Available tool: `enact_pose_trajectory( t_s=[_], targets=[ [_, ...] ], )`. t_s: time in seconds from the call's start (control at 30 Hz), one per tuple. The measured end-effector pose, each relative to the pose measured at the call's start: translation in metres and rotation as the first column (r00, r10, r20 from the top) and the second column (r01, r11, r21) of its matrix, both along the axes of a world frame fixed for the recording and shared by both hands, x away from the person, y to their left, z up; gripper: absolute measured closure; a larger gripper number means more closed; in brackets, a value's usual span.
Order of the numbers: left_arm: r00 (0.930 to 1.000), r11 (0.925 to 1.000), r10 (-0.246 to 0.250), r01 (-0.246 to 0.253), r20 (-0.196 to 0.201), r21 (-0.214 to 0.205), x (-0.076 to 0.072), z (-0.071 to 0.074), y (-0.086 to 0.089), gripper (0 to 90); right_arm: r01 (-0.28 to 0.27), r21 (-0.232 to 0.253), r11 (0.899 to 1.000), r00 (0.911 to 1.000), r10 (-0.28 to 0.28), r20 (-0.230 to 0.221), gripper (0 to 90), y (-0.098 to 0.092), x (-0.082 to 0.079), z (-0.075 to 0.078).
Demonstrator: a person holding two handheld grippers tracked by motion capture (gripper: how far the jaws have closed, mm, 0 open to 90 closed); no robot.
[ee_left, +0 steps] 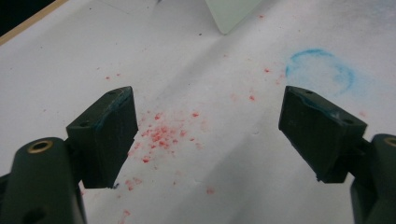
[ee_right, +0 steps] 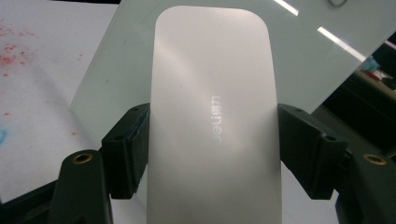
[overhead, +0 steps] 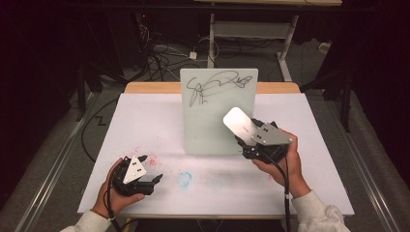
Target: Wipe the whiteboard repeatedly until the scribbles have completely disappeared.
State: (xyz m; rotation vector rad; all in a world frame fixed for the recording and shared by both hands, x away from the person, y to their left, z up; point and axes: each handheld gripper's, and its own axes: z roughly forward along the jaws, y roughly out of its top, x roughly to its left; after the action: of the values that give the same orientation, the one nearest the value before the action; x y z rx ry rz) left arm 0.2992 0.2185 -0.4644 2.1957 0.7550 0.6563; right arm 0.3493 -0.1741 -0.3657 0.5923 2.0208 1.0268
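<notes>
A pale glass whiteboard (overhead: pixel 218 116) stands upright at the middle of the table, with black scribbles (overhead: pixel 217 84) across its top. My right gripper (overhead: pixel 245 137) is shut on a flat silver eraser (overhead: pixel 238 123), held in the air just in front of the board's lower right part. In the right gripper view the jaws press on both long sides of the eraser (ee_right: pixel 210 93), and the board (ee_right: pixel 303 56) stands close behind it. My left gripper (overhead: pixel 151 169) rests at the front left of the table, open with nothing between its fingers (ee_left: pixel 107 135).
White paper (overhead: pixel 300 159) covers the tabletop. Red specks (ee_left: pixel 161 133) lie under the left gripper, and a blue ring smudge (overhead: pixel 184 179) marks the front middle. The wooden table edge (overhead: pixel 145 87) shows behind the board. Cables and a desk frame lie on the dark floor beyond.
</notes>
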Motion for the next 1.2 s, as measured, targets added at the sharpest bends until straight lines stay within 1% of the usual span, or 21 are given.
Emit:
enact_pose_trajectory(
  t_s=[0.1, 0.17, 0.2, 0.3, 0.33, 0.37, 0.43, 0.47, 0.53, 0.57, 0.67, 0.7, 0.73, 0.77, 0.8, 0.9, 1.0, 1.2],
  targets=[
    [1.0, 1.0, 0.001, -0.001, 0.002, 0.003, -0.001, 0.0, -0.001, 18.7, 0.017, 0.003, 1.0, 0.9991, -0.017, 0.038, 31.2, 0.009, 0.002, 0.006],
    [1.0, 1.0, 0.0, 0.0, 0.0, 0.005, 0.0, 0.0, 0.0, 18.7, 0.033, 0.013, 0.999, 0.9966, -0.034, 0.076, 31.2, 0.015, 0.004, 0.011],
    [1.0, 1.0, 0.0, 0.0, 0.0, 0.005, 0.0, 0.0, 0.0, 18.7, 0.033, 0.013, 0.999, 0.9966, -0.034, 0.076, 31.2, 0.015, 0.004, 0.011],
    [1.0, 1.0, 0.0, 0.0, 0.0, 0.001, -0.001, 0.0, 0.001, 18.7, 0.047, 0.046, 0.998, 0.9916, -0.052, 0.119, 31.2, 0.025, 0.01, 0.018],
    [1.0, 1.0, 0.001, -0.001, 0.002, 0.001, -0.001, 0.0, 0.001, 18.7, 0.047, 0.046, 0.998, 0.9916, -0.052, 0.119, 31.2, 0.025, 0.01, 0.018],
    [1.0, 1.0, 0.0, 0.0, 0.003, 0.001, -0.001, 0.001, 0.001, 18.7, 0.047, 0.051, 0.998, 0.9894, -0.054, 0.135, 31.2, 0.029, 0.012, 0.02],
    [1.0, 1.0, 0.0, 0.0, 0.002, -0.002, -0.001, 0.001, 0.002, 18.7, 0.044, 0.046, 0.998, 0.9894, -0.05, 0.136, 31.2, 0.031, 0.013, 0.02],
    [1.0, 1.0, 0.003, -0.003, 0.001, -0.003, -0.001, 0.0, 0.002, 18.7, 0.044, 0.03, 0.999, 0.9881, -0.048, 0.146, 31.2, 0.036, 0.015, 0.021],
    [1.0, 1.0, 0.004, -0.004, -0.003, -0.005, 0.0, 0.0, 0.002, 18.8, 0.041, 0.024, 0.999, 0.988, -0.045, 0.148, 31.3, 0.037, 0.015, 0.021],
    [1.0, 1.0, -0.001, 0.001, 0.0, 0.003, 0.0, 0.0, 0.001, 18.8, 0.037, 0.017, 0.999, 0.989, -0.039, 0.143, 31.2, 0.04, 0.016, 0.021],
    [0.9999, 0.9999, -0.012, 0.011, 0.005, 0.009, -0.001, 0.001, 0.0, 18.8, 0.036, -0.011, 0.999, 0.9888, -0.034, 0.146, 31.2, 0.049, 0.018, 0.023],
    [0.9999, 0.9999, -0.012, 0.011, 0.005, 0.009, -0.001, 0.001, 0.0, 18.8, 0.036, -0.011, 0.999, 0.9888, -0.034, 0.146, 31.2, 0.049, 0.018, 0.023],
    [1.0, 1.0, -0.008, 0.008, 0.003, 0.006, -0.001, 0.0, 0.0, 18.8, 0.034, -0.021, 0.999, 0.9881, -0.031, 0.151, 31.2, 0.053, 0.018, 0.023],
    [1.0, 0.9999, -0.005, 0.005, 0.0, 0.012, 0.0, 0.0, 0.001, 18.8, 0.034, -0.032, 0.999, 0.9868, -0.028, 0.159, 31.2, 0.057, 0.018, 0.024],
    [1.0, 0.9999, -0.002, 0.003, -0.004, 0.014, 0.0, 0.0, 0.001, 19.0, 0.026, -0.035, 0.999, 0.9847, -0.019, 0.173, 31.2, 0.063, 0.019, 0.025],
    [1.0, 1.0, 0.001, -0.001, -0.007, 0.001, 0.0, 0.0, 0.002, 19.1, 0.019, -0.01, 1.0, 0.9841, -0.017, 0.177, 31.2, 0.07, 0.021, 0.025],
    [1.0, 1.0, 0.001, -0.001, 0.0, -0.004, -0.001, 0.002, 0.003, 19.2, 0.026, -0.033, 0.999, 0.98, -0.019, 0.198, 31.2, 0.076, 0.023, 0.026],
    [1.0, 0.9997, 0.0, 0.0, 0.007, -0.026, -0.002, 0.003, 0.005, 19.2, 0.029, -0.031, 0.999, 0.9775, -0.022, 0.21, 31.2, 0.079, 0.025, 0.032]
  ],
)
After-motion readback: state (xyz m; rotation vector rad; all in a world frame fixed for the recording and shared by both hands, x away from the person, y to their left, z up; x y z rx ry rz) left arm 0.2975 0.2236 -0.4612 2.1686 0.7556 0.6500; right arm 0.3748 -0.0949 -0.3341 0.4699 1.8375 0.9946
